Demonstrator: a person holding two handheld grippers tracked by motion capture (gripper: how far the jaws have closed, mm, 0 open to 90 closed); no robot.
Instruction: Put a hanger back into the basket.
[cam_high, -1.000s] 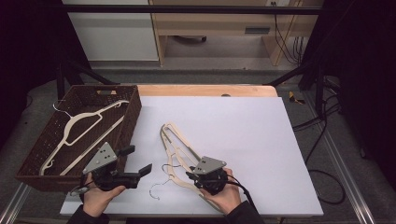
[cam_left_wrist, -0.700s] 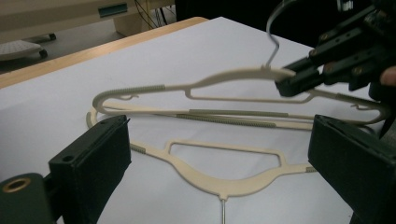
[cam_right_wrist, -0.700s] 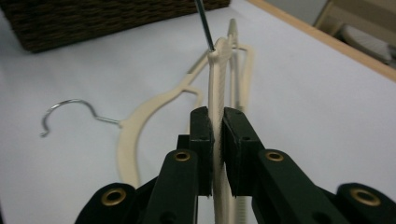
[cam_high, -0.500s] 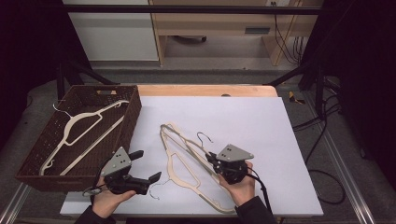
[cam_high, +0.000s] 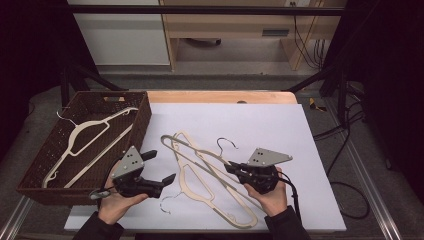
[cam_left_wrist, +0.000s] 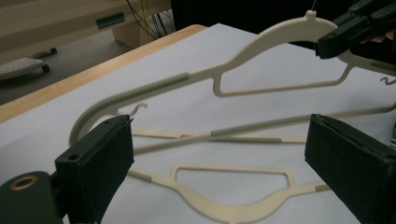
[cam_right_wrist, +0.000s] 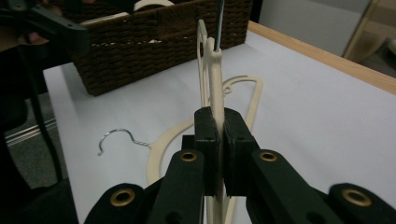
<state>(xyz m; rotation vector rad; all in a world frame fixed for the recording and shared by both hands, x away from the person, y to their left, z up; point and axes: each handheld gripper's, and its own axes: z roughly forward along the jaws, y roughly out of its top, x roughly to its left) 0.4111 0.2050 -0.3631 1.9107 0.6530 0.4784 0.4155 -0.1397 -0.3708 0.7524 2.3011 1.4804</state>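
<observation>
Table: a white-topped table (cam_high: 280, 130) with a wooden strip along its far edge is carrying the whole scene, a person's two hands coming in over its near edge.
Basket: a dark wicker basket (cam_high: 145, 117) is sitting at the table's left edge, already holding one cream hanger (cam_high: 82, 140) laid slantwise inside.
Hangers on the table: two are lying near the middle of the near half. The lifted hanger (cam_high: 200, 155) is tilting up off the sheet, its wire hook (cam_high: 227, 144) pointing toward the far edge; the flat hanger (cam_high: 210, 197) is lying under and beside it, its hook toward the near edge.
Right gripper: the right gripper (cam_right_wrist: 217, 135) is clamping the lifted hanger edge-on at its neck, jaws pressed tight on the cream plastic.
Left gripper: the left gripper (cam_left_wrist: 219, 154) is hovering released near the basket's near right corner, jaws spread wide with nothing between them, facing the hangers.
Step in hand: judging by the scene, the lifted hanger is being raised clear of the flat one for transfer to the basket.
Next move: it likely calls for carrying the hanger left over the basket's rim without dragging the flat hanger along, since the two are crossing.
Hard to make out: whether the two hangers are touching where they cross; the basket's near wall is hiding part of its floor.
</observation>
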